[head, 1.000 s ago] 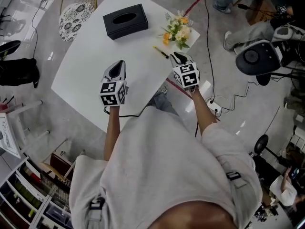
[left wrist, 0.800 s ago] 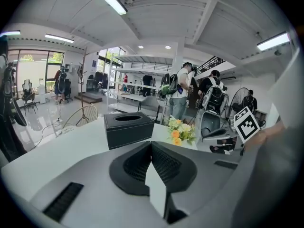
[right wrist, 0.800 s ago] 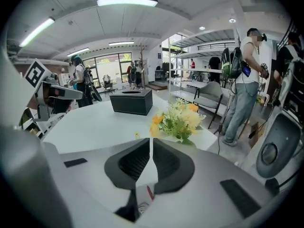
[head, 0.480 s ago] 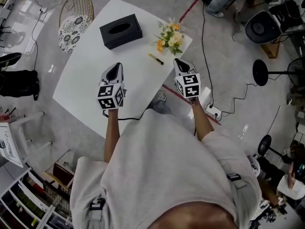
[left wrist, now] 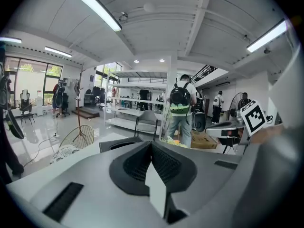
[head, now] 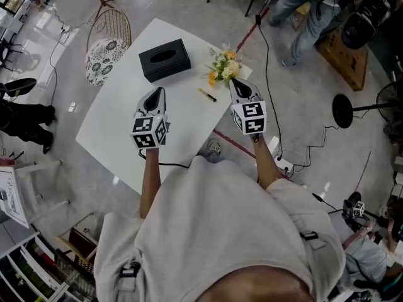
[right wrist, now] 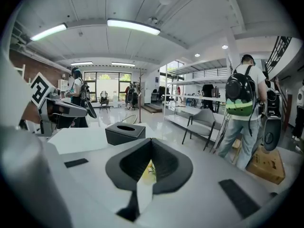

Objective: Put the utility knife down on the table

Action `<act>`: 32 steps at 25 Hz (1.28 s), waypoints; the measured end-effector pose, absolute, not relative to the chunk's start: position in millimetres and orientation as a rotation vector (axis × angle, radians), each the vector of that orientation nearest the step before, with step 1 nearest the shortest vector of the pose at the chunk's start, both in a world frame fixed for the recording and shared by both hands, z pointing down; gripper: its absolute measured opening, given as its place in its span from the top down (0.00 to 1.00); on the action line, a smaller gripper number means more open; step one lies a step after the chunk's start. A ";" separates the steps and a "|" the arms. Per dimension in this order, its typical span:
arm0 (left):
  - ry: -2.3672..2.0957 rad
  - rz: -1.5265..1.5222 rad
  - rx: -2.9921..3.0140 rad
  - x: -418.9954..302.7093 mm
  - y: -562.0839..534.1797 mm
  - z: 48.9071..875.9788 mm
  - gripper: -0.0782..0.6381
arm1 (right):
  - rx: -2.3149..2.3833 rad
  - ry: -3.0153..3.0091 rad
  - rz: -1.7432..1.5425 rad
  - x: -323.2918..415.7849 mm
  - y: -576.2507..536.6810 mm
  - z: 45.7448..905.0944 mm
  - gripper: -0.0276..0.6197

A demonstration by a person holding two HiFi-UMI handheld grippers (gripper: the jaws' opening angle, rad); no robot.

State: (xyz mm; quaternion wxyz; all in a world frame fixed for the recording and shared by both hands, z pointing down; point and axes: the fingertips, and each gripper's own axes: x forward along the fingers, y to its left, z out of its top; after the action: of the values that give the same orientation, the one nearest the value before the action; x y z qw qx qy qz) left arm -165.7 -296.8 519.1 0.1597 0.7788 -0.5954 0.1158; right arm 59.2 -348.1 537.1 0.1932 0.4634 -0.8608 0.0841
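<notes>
The utility knife (head: 206, 95), slim, yellow and black, lies flat on the white table (head: 126, 131) near its right edge, just below the flowers. Nothing touches it. My right gripper (head: 234, 82) hangs above the table's right edge, to the right of the knife, with its jaws shut and empty; in the right gripper view (right wrist: 152, 144) the two jaws meet in a line. My left gripper (head: 157, 93) is held over the middle of the table, left of the knife, also shut and empty, as its own view (left wrist: 152, 146) shows.
A black tissue box (head: 164, 60) stands at the far side of the table, and a small bunch of flowers (head: 222, 67) at the far right corner. A chair with a patterned cushion (head: 104, 58) stands beyond the table. A person (head: 302, 11) stands at the top right, and cables (head: 283, 162) lie on the floor.
Both grippers have risen from the table. The right one has drawn away from the knife, which stays lying where it was.
</notes>
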 end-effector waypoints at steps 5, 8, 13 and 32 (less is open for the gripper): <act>-1.728 0.303 2.263 -165.8 -305.4 499.8 0.86 | 1.321 -2.451 0.187 54.3 -357.0 511.4 0.91; -1.742 0.286 2.281 -164.0 -309.2 491.3 0.86 | 1.337 -2.467 0.167 55.3 -360.8 501.3 0.91; -1.761 0.258 2.301 -162.7 -315.4 479.7 0.86 | 1.356 -2.486 0.142 55.1 -367.3 488.3 0.91; -1.759 0.240 2.323 -150.4 -317.6 467.2 0.86 | 1.365 -2.487 0.154 59.9 -364.5 483.0 0.91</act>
State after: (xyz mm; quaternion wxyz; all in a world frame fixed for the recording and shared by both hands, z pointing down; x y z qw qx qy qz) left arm -150.4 -317.6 467.2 0.1089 0.7899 -0.5979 0.0815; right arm 59.9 -364.5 483.0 0.1495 0.4750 -0.8655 0.0536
